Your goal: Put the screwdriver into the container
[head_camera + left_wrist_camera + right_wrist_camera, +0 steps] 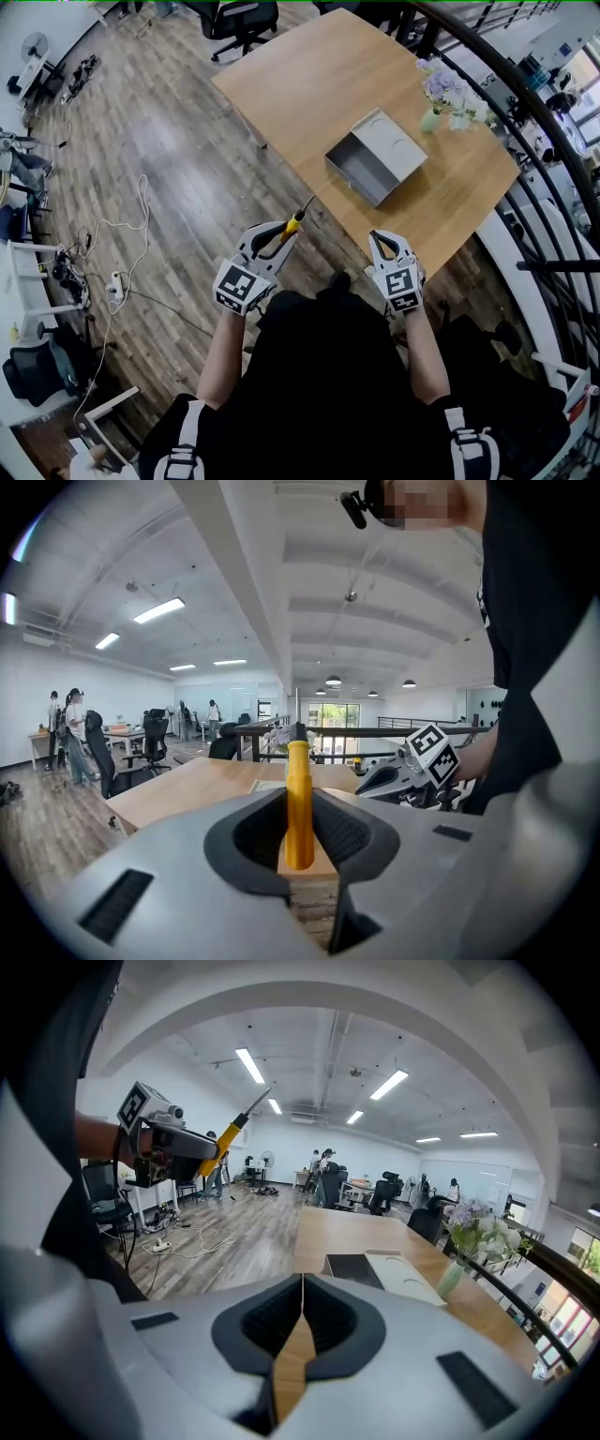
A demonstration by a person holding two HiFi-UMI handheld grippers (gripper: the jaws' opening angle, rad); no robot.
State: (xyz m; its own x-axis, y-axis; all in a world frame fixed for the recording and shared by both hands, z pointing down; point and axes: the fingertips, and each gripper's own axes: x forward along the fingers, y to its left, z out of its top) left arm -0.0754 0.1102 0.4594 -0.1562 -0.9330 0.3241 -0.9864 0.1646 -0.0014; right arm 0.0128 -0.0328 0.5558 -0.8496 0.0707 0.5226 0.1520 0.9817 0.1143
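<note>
Wood floor [169,169] fills everything left of the table [319,84]. The table is a light wood rectangle, set at an angle in the head view. A dark railing [525,122] curves along the table's right side. A person in black [328,375] stands off the table's near corner with both forearms out. A black office chair [239,19] stands at the table's far left corner. A white cable [127,234] trails over the floor, well left of the table.

The container [361,169], a grey open box, sits on the table towards its right half with the open side up. A pale panel [394,141], probably its lid, lies against the box's far side. A vase [441,98] of pale flowers stands on the table at the right edge, near the railing.

The left gripper [278,239] is held off the table's near left edge, over the floor. Its jaws are clamped on the yellow handle of the screwdriver [299,803], which stands upright between the pads in the left gripper view. In the head view the shaft points up and right toward the table. The tip lies about at the table's edge, and it's hard to say if it is over the wood. The screwdriver is well apart from the container, not in it.

The right gripper [301,1321] is by the table's near corner. Its jaws are closed together with nothing between them and point over the table toward the container.
</note>
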